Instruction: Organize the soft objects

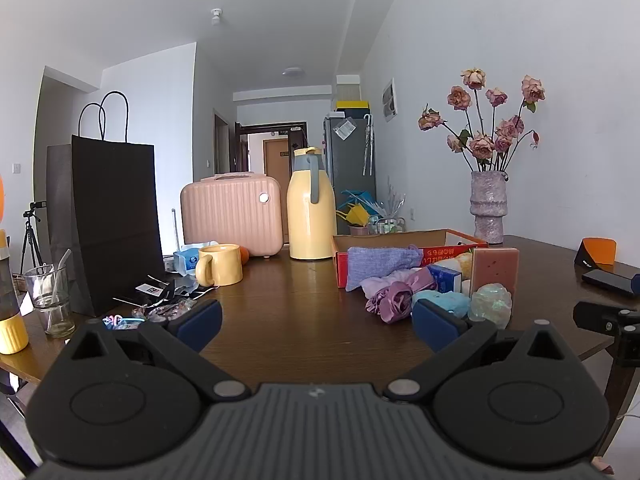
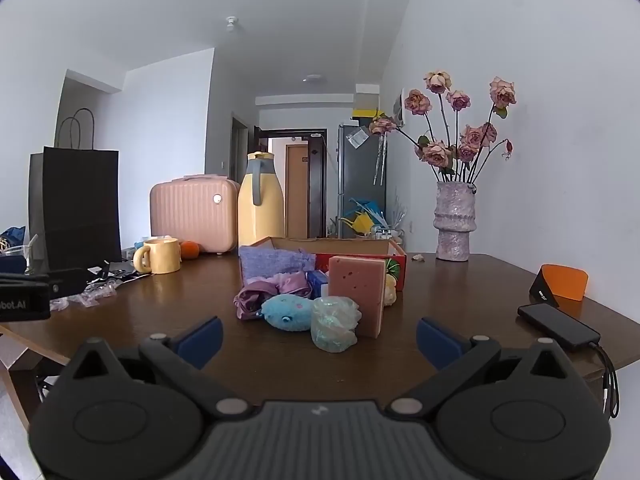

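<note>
Right tool (image 2: 318, 336) spread wide and empty, blue plush toy (image 2: 287, 312) just ahead between its fingers, left tool (image 1: 316, 322) likewise spread

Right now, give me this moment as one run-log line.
left tool: open, empty | right tool: open, empty | soft items: piled on table before cardboard box | blue plush: nearest right tool, untouched

One sponge (image 2: 357, 293) — one mug (image 2: 159, 255)

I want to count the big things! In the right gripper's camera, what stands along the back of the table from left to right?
Black paper bag → yellow mug → pink case → yellow jug → vase of flowers.
</note>
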`<state>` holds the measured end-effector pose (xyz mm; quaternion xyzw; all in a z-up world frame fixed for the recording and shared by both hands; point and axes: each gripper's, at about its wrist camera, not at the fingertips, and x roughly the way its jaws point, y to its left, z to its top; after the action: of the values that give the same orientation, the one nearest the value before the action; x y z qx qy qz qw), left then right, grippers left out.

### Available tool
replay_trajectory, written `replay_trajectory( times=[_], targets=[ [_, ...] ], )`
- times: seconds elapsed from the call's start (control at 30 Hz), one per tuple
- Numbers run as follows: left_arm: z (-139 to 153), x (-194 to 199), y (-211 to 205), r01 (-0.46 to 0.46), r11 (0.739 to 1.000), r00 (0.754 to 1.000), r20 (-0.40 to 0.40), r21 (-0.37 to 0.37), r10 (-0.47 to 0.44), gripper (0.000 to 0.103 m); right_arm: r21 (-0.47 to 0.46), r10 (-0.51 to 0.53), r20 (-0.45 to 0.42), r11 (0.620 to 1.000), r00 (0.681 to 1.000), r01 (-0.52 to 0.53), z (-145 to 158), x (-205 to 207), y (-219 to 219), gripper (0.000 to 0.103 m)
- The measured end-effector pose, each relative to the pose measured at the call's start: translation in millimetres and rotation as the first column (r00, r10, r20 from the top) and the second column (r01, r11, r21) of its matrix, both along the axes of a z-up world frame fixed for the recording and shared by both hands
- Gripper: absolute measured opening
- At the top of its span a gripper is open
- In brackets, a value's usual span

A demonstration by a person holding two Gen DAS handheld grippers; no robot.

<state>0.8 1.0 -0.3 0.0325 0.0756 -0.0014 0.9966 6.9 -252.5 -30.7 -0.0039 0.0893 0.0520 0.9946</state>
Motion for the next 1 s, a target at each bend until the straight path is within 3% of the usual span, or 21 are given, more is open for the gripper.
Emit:
replay_trajectory(
  times=[1.0],
  targets=[
    [0.9, 0.2, -1.9, 0.006, 1.0, 1.0, -0.015, 0.012, -0.005, 0.103, 0.028, 0.016, -0.015, 0.999, 1.0, -0.015, -2.4, 1.2, -2.0, 0.103]
  ],
)
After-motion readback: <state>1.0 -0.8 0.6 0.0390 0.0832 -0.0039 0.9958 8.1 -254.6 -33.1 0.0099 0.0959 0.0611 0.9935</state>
